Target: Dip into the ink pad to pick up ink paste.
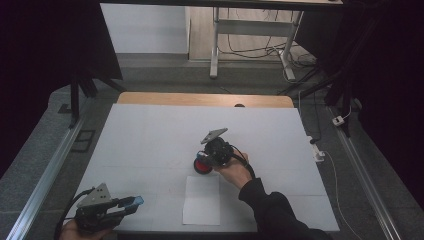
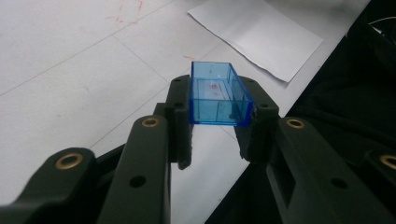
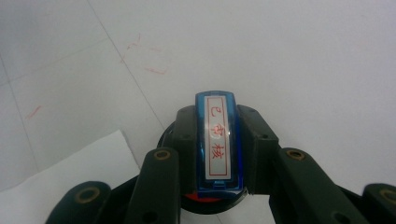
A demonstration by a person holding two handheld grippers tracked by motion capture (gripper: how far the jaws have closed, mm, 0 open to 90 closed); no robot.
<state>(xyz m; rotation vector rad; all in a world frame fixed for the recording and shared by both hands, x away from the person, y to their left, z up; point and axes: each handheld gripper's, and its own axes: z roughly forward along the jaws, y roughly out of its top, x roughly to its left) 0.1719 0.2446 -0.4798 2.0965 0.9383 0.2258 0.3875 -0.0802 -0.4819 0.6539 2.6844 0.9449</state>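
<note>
Starting at the left: the left gripper sits low at the near-left corner of the desk, clamped on a clear blue cap. The left gripper view shows it's an open, hollow little box pinched by its long sides, long axis running straight out along the jaws, hollow side facing up at the camera. It's held up off the desk, nothing under it but white surface.

Moving toward the middle, there's a white sheet of paper lying flat near the front edge, just ahead of the person's sleeve.

Right of that, just past the far edge of the paper, the right gripper is pointed down over a round red ink pad. It's closed on a blue stamp, long axis also in line with the jaws, with the label with red characters facing the camera. In the right gripper view the red pad peeks out right below the stamp's bottom end, so I'd say the stamp is on the pad or just above it; can't tell if it's actually touching.

The relation that matters: the paper is directly toward the person from the stamp, close by, and the right hand is much nearer to it. My guess is the stamp gets inked, then comes back onto the sheet. The cap is well apart, off to the left.
</note>
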